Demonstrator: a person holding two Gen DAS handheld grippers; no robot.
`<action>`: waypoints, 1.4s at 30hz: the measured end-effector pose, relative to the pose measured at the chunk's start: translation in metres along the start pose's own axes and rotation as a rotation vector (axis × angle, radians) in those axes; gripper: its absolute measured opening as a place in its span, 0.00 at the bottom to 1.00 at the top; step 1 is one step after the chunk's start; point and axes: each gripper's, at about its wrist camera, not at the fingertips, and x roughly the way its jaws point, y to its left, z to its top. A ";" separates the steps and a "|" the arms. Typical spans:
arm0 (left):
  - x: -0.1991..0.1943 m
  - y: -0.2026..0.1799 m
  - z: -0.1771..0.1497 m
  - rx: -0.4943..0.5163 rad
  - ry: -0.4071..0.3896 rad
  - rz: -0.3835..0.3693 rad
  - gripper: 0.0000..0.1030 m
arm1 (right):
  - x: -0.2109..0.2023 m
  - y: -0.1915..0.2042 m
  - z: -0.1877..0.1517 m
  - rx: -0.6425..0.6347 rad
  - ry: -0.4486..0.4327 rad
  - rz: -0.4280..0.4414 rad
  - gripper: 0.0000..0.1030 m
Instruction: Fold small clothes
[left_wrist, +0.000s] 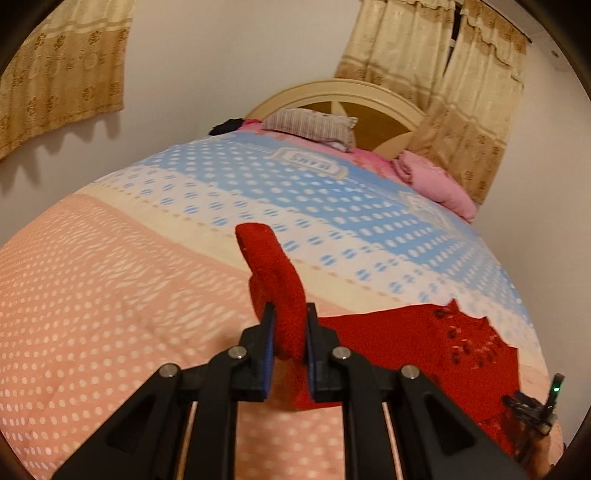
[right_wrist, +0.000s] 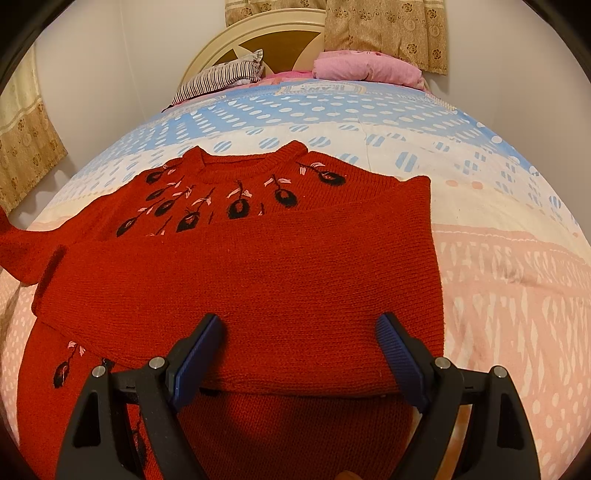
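A small red knitted sweater (right_wrist: 280, 266) with black and pink embroidery lies on the bed, one sleeve folded across its chest. My right gripper (right_wrist: 299, 332) is open just above the folded sleeve, touching nothing. My left gripper (left_wrist: 290, 332) is shut on the other red sleeve (left_wrist: 269, 266), which stands up between its fingers, lifted off the bed. The sweater's body shows in the left wrist view (left_wrist: 424, 347) at the right. That lifted sleeve shows at the far left of the right wrist view (right_wrist: 14, 247).
The bedspread (left_wrist: 110, 295) is peach, cream and blue with white dots. A striped pillow (right_wrist: 221, 79) and a pink bundle (right_wrist: 365, 68) lie by the curved headboard (left_wrist: 347, 96). Curtains (left_wrist: 55, 70) hang on the wall. The other gripper's edge (left_wrist: 535, 410) shows at the lower right.
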 end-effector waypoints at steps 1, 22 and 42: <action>-0.001 -0.005 0.002 -0.003 0.002 -0.013 0.14 | -0.002 0.000 0.001 0.003 -0.002 0.012 0.84; -0.003 -0.117 0.014 0.020 0.019 -0.195 0.14 | -0.078 -0.111 -0.037 0.282 -0.168 0.026 0.84; 0.003 -0.204 0.006 0.034 0.062 -0.295 0.13 | -0.069 -0.112 -0.053 0.299 -0.154 0.019 0.84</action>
